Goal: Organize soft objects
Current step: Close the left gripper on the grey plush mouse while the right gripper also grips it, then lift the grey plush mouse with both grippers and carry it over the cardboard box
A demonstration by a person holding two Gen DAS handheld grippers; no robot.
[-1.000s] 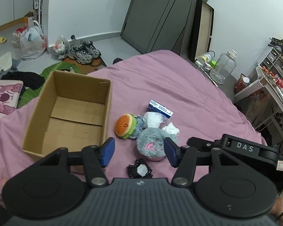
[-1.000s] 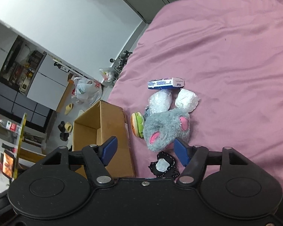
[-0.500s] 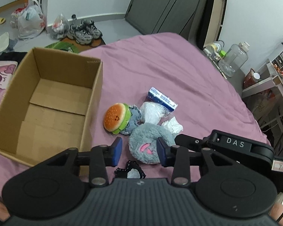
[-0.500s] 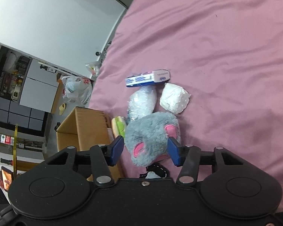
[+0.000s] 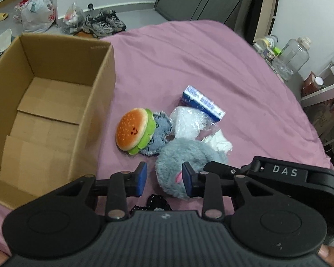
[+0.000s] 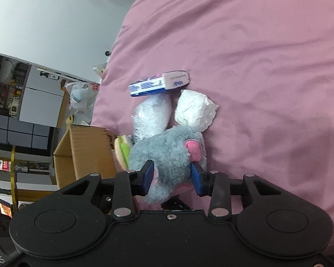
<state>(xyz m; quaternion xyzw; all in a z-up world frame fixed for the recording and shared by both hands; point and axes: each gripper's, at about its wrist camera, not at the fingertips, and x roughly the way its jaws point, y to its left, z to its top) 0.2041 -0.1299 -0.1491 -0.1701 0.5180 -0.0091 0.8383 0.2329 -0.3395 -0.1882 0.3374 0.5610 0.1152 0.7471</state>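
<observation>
A grey plush toy with pink ears (image 5: pixel 184 155) lies on the pink bedsheet (image 5: pixel 189 55), among other soft things. My right gripper (image 6: pixel 173 179) has the grey plush toy (image 6: pixel 167 155) between its closing jaws, and both blue pads press into the fur. My left gripper (image 5: pixel 164 180) hangs just above the near side of the same toy, its jaws closing. Its right pad overlaps the fur, while bare sheet shows at its left pad. A burger plush (image 5: pixel 133 131) lies left of the toy. The right gripper's black housing (image 5: pixel 282 173) reaches in from the right.
An open, empty cardboard box (image 5: pixel 95 102) stands on the bed at the left. A denim piece (image 5: pixel 161 131), two white plastic-wrapped bundles (image 5: pixel 187 122) and a blue-white carton (image 5: pixel 202 102) lie behind the toy. A black lacy item (image 5: pixel 158 201) lies nearest. Shoes and bags sit on the floor beyond.
Both grippers came down toward the grey plush toy and their jaws narrowed. The right jaws went from wide apart above the toy to pressing on it.
</observation>
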